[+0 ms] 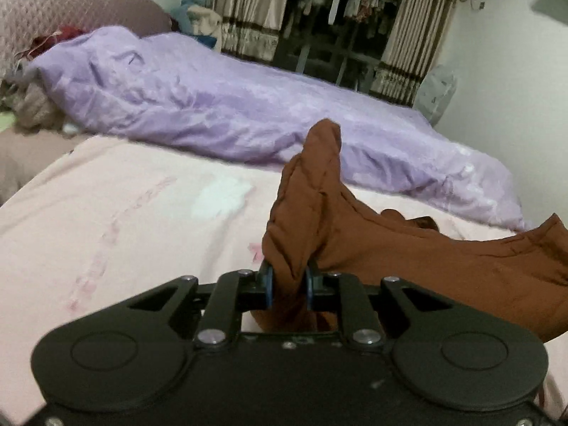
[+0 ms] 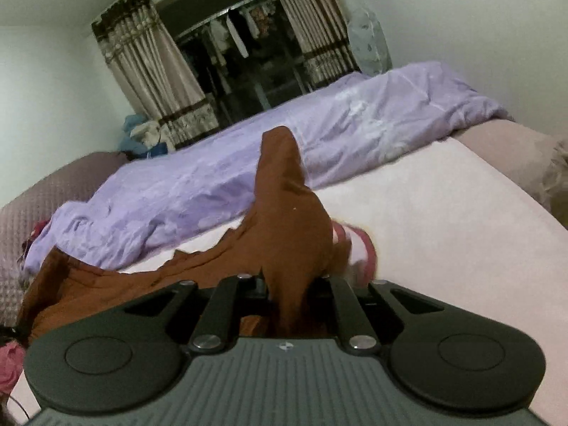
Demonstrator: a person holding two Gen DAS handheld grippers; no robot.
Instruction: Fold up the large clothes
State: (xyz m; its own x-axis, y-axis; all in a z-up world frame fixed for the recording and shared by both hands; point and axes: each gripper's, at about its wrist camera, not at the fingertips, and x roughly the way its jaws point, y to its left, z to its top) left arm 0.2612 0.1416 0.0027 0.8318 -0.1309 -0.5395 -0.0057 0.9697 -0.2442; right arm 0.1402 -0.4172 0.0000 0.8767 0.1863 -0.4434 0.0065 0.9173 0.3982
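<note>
A large brown garment hangs and drapes over a pink bed sheet. My left gripper is shut on a bunched corner of it, and the cloth sticks up past the fingers. In the right wrist view the same brown garment trails off to the left. My right gripper is shut on another bunched corner that stands up above the fingers; the fingertips are hidden by cloth. A pink-and-white piece shows just right of that corner.
A rumpled purple duvet lies along the far side of the bed, also in the right wrist view. A quilted headboard, curtains with a dark window, a clothes pile and a fan stand around.
</note>
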